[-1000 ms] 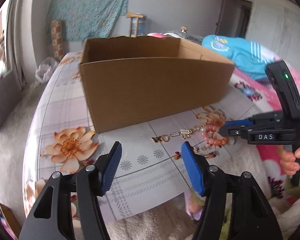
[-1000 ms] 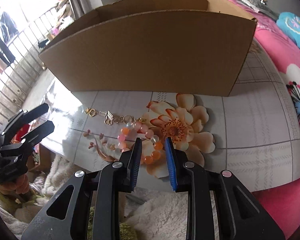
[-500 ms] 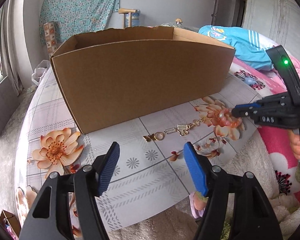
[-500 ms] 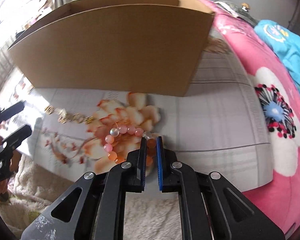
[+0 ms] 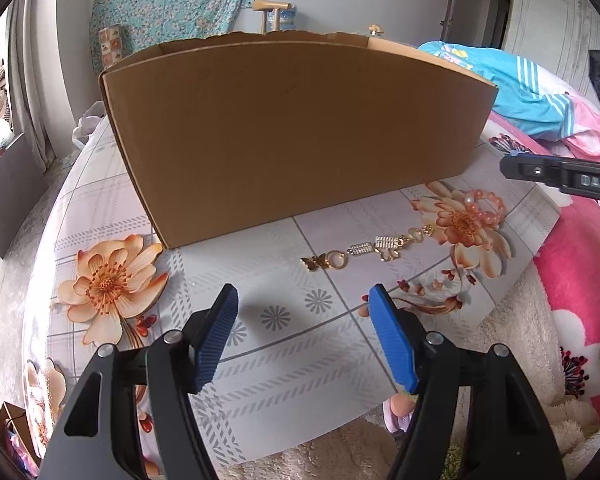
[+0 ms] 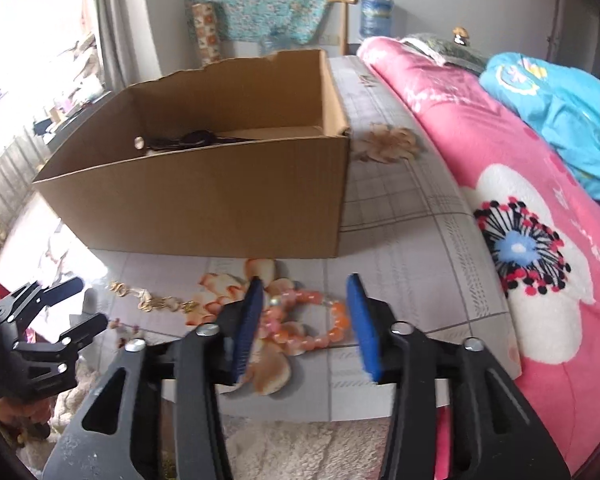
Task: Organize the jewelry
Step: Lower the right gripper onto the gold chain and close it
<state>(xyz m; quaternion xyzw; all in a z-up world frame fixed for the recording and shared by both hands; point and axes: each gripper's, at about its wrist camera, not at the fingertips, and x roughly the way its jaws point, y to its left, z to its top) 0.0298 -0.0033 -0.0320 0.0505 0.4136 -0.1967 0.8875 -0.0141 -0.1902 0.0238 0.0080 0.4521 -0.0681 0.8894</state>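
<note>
An orange-pink bead bracelet (image 6: 336, 330) lies on the flower-print tablecloth (image 6: 412, 240) in front of a brown cardboard box (image 6: 204, 208). My right gripper (image 6: 305, 284) hangs just above it, jaws opening, pads clear of the beads. From the left wrist view, the bracelet (image 5: 499, 207) rests on a printed flower under the right gripper (image 5: 512, 168). A gold chain (image 5: 364, 248) stretches left of the bracelet. My left gripper (image 5: 303, 296) stands open over the cloth, short of the chain, nothing between its fingers. The right wrist view shows the left gripper (image 6: 90, 300) at lower left beside the chain (image 6: 152, 300).
The box (image 5: 300, 140) is open-topped, with a dark item (image 6: 196, 138) inside. A pink flowered blanket (image 6: 520, 248) and a blue garment (image 6: 560, 120) lie to the right. A fluffy cream cover (image 5: 340, 452) hangs below the table's near edge.
The right gripper closed around the bracelet's beads, then opened wide and rose, tilting up; the bracelet stays on the cloth. The left gripper drifted forward and a little lower, still open.
</note>
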